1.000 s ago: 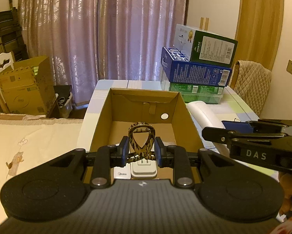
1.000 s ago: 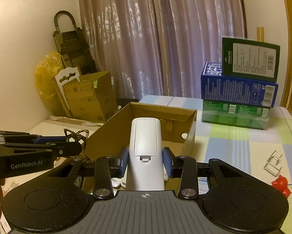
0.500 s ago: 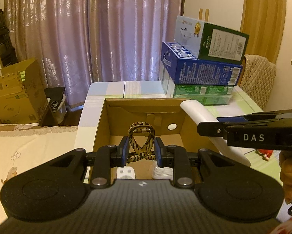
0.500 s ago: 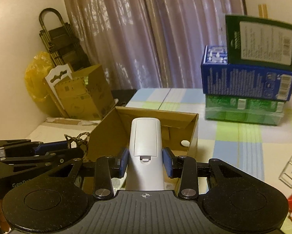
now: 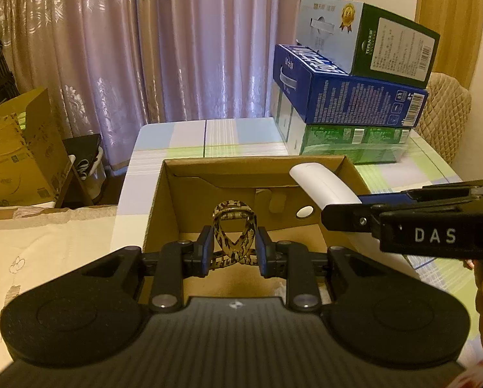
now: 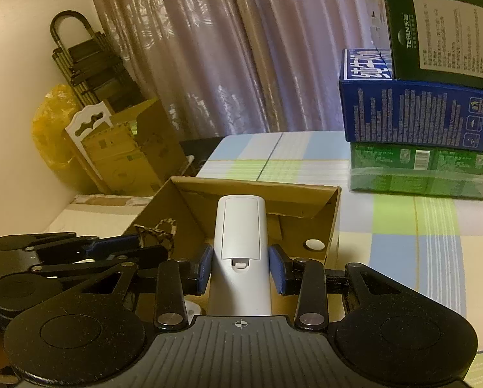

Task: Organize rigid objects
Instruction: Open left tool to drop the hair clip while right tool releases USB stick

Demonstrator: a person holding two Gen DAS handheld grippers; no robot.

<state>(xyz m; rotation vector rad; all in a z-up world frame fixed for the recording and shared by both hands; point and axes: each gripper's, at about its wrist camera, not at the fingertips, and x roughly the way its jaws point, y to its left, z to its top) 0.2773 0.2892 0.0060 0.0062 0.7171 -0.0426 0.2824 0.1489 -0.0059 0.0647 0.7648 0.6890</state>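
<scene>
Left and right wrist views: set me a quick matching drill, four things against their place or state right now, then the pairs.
Things:
1. white remote
2. leopard-print hair clip
3. cardboard box
4. blue carton

Places or states:
A. open-topped, on the checked tablecloth
B. clamped in the left tool
C. stacked between a green pack and a dark green box
D. clamped in the right tool, back side up

Pairs: 1-D, 2-B, 3-A, 4-C

Both wrist cams look forward along their fingers, close over the box (image 5: 254, 165) (image 6: 257, 184); both share box, curtain (image 5: 176, 42) (image 6: 225, 48), stacked cartons (image 5: 354, 97) (image 6: 419, 113).
</scene>
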